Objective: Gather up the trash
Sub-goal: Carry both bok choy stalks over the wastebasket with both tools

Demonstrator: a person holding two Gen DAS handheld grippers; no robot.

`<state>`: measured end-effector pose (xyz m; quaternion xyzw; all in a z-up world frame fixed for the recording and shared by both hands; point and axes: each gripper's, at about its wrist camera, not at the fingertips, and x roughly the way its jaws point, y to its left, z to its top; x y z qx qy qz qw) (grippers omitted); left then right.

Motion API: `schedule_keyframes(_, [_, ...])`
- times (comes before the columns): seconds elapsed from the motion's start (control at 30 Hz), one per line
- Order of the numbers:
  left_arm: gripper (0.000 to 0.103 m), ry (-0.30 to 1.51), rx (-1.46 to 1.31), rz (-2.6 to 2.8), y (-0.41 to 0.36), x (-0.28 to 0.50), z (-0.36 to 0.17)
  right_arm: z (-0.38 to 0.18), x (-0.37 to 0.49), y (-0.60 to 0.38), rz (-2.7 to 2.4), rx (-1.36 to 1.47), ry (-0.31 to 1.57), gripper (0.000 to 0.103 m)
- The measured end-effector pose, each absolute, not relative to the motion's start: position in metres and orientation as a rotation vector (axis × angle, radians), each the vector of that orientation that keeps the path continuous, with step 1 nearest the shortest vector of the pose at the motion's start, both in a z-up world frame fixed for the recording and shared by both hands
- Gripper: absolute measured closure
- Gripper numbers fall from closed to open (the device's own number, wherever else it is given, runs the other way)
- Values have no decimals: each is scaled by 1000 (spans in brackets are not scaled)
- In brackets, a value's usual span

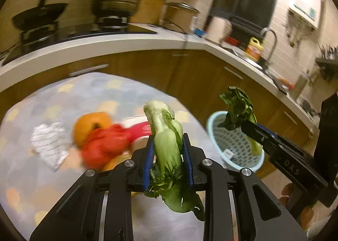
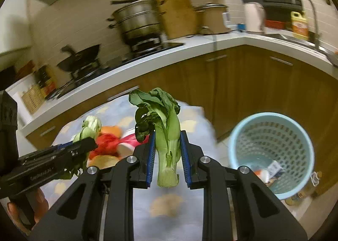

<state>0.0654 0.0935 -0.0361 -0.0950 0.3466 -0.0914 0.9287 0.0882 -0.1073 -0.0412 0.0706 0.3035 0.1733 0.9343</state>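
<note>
**Two bok choy stalks held above the table**

Above the patterned tablecloth (image 1: 42,97), the left gripper (image 1: 168,156) pinched a bok choy stalk (image 1: 166,148) between its blue pads, long axis along the fingers, pale root end forward, wilted leaves trailing back. The right gripper (image 2: 168,156) clamped a second bok choy (image 2: 168,135) the other way: cut base toward the camera, dark crumpled leaves forward. The light blue perforated bin (image 2: 272,152) stood to the right, holding what looked like packaging scraps. Blurred orange fruit (image 1: 90,127) and a red bag (image 1: 103,146) lay on the table.
</note>
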Motion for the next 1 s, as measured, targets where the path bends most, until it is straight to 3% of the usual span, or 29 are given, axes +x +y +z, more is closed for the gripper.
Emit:
schedule_keyframes(0.33, [78,785,-79,-342,-17,120,-47,-77,123,-219,87,246,697,83])
schedule_keyframes(0.83, [77,988,-37,-449,-114,200,-125,-160,170,-290,0,398,922,81])
schedule_keyframes(0.9, [68,987,-26,-430,-117,209,-132,-168,176,-293,13,406,952,81])
schedule_keyframes(0.93, [55,983,-23,-421,-118,211,-133,-172,179,-294,25,411,967,81])
schedule_keyframes(1.0, [49,969,-33,-404,-118,215,-134,-175,183,-294,32,410,981,80])
